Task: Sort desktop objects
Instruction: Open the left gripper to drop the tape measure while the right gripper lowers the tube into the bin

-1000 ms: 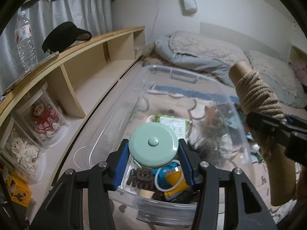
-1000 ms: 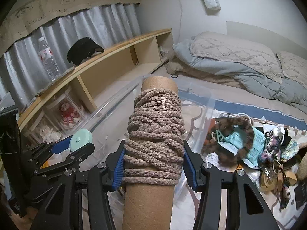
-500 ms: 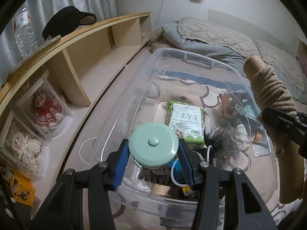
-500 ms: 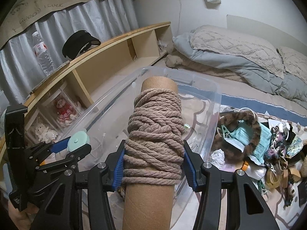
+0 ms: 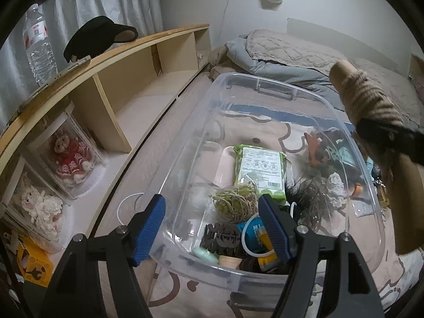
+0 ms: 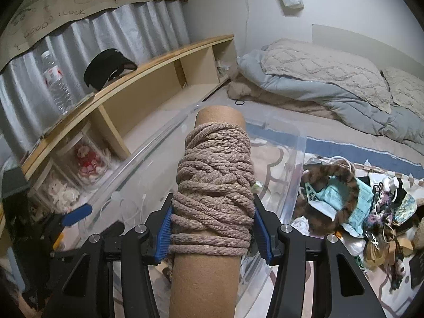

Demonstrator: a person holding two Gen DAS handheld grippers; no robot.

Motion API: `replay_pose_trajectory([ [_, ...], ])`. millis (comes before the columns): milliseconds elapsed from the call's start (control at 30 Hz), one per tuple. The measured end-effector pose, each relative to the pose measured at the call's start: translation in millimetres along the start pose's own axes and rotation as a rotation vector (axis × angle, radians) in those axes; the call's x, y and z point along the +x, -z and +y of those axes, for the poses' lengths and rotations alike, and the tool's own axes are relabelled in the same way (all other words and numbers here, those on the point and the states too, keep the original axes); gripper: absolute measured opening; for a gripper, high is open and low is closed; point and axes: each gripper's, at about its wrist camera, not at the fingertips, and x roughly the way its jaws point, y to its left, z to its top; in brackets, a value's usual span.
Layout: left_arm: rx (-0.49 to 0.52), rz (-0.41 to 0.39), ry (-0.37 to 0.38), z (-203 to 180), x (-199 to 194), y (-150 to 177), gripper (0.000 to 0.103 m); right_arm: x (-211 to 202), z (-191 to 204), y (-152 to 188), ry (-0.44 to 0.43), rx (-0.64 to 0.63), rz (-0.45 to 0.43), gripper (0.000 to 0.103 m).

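Left tool [image 5: 212, 228] jaws just opened wide, nothing between them; the mint disc [image 5: 205, 255] I held now lies in the bin [image 5: 265, 84], near end. Right tool [image 6: 212, 228] clamps the rope spool [image 6: 214, 185] beside the bin, next to go in

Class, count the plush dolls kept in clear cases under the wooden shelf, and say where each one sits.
2. The red-dressed doll sits in the farther case; the white doll sits in the nearer case beside it. More may be hidden beyond the frame edge.
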Motion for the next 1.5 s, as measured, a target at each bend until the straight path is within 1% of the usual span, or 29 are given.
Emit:
replay_pose_trajectory([
  [133, 0.000, -0.004, 0.023, -0.4, -2.8, 2.8, 0.072, 12.4, -1.0, -7.3, 0.025, 0.024, 0.016, 0.053],
  [267, 0.009, -0.008, 0.051, -5.4, -6.7, 6.0, 0.072, 36.7, -3.1, -11.5, 0.057, 0.059, 0.064, 0.053],
  [433, 0.011, -0.021, 0.089, -10.6, -12.8, 7.6, 0.073, 75.1, -16.0, -14.2, 0.133, 0.144, 0.153, 0.053],
  [533, 0.016, -0.035, 0.103, -12.0, -16.7, 7.7, 0.073, 90.8, -22.9, -17.6, 0.178, 0.168, 0.174, 0.053],
  [633, 0.031, -0.047, 0.102, -13.5, -18.5, 7.4, 0.073, 100.9, -33.3, -22.6, 0.206, 0.205, 0.190, 0.053],
  [767, 0.035, -0.057, 0.116, -12.9, -16.6, 5.6, 0.073, 109.7, -48.2, -27.6, 0.230, 0.271, 0.203, 0.053],
  [867, 0.029, -0.054, 0.127, -12.8, -12.0, 4.1, 0.073, 116.0, -53.2, -32.4, 0.243, 0.292, 0.203, 0.053],
  [1000, 0.025, -0.053, 0.131, -13.8, -5.7, 2.2, 0.073, 121.4, -54.6, -36.0, 0.281, 0.266, 0.183, 0.053],
  [1200, 0.026, -0.043, 0.140, -14.9, 2.3, 1.7, 0.073, 129.8, -52.1, -38.8, 0.281, 0.245, 0.186, 0.053],
  [1367, 0.018, -0.037, 0.145, -13.5, 5.9, 0.4, 0.073, 136.7, -52.8, -36.8, 0.276, 0.287, 0.218, 0.054],
  [1500, 0.015, -0.032, 0.145, -12.7, 7.4, 0.0, 0.073, 135.5, -50.0, -36.2, 0.277, 0.269, 0.201, 0.056],
])
